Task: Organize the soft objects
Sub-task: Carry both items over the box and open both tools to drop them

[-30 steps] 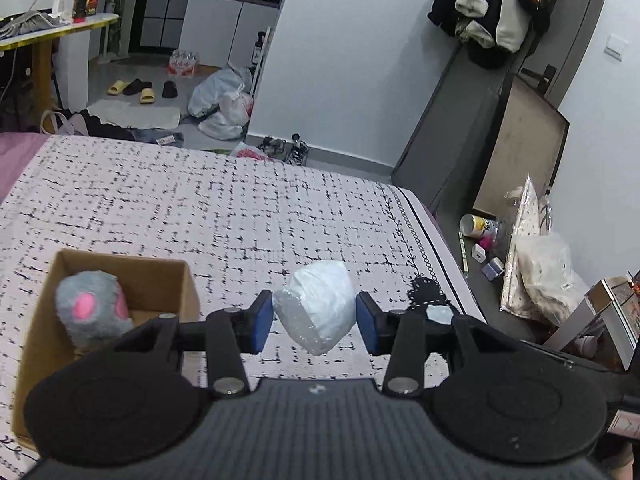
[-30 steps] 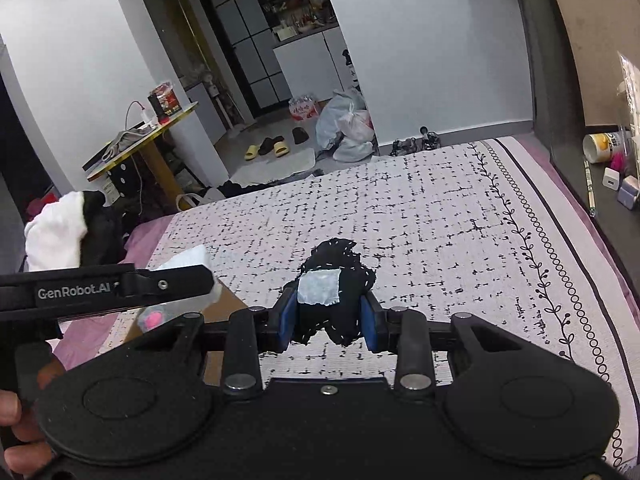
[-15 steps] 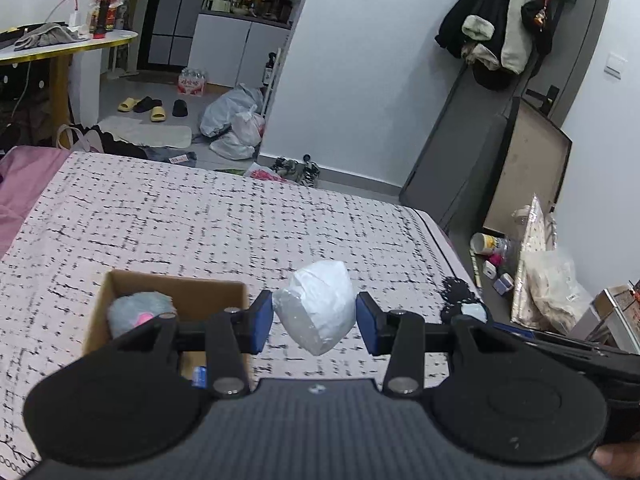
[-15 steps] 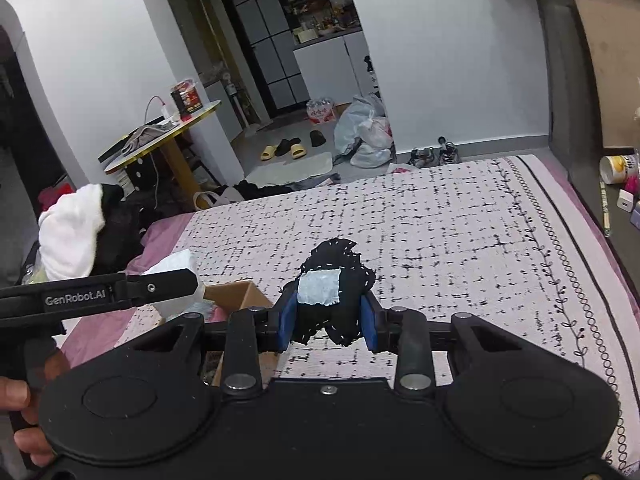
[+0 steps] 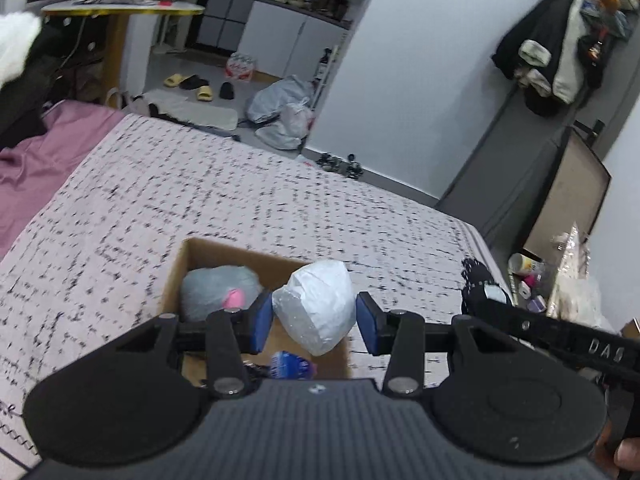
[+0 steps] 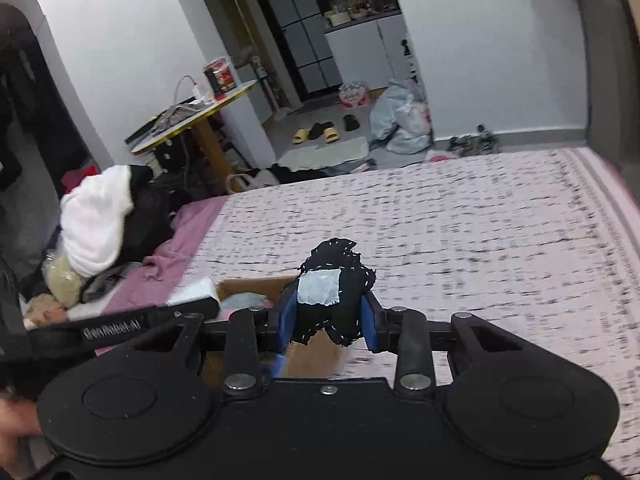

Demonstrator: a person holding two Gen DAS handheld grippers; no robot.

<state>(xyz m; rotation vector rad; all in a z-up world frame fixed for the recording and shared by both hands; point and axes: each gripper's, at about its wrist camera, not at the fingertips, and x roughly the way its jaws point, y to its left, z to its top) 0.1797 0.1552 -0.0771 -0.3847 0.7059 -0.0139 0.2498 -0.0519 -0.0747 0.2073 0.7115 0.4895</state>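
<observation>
White bundle (image 5: 318, 310): clamped between the blue pads of the left gripper (image 5: 314, 322), hanging over the right rim of the cardboard box (image 5: 176, 270).
Black pouch (image 6: 334, 300): white-stitched with a pale patch, squeezed in the right gripper (image 6: 328, 322), box at its 7 o'clock.
Box contents: grey plush with pink spot (image 5: 220, 290) at 10 o'clock of the bundle; a blue item (image 5: 290, 364) at 6 o'clock.
Bedspread (image 5: 240, 208): checked, under the box.
Clothes pile (image 6: 108, 216): 10 o'clock, right view.
</observation>
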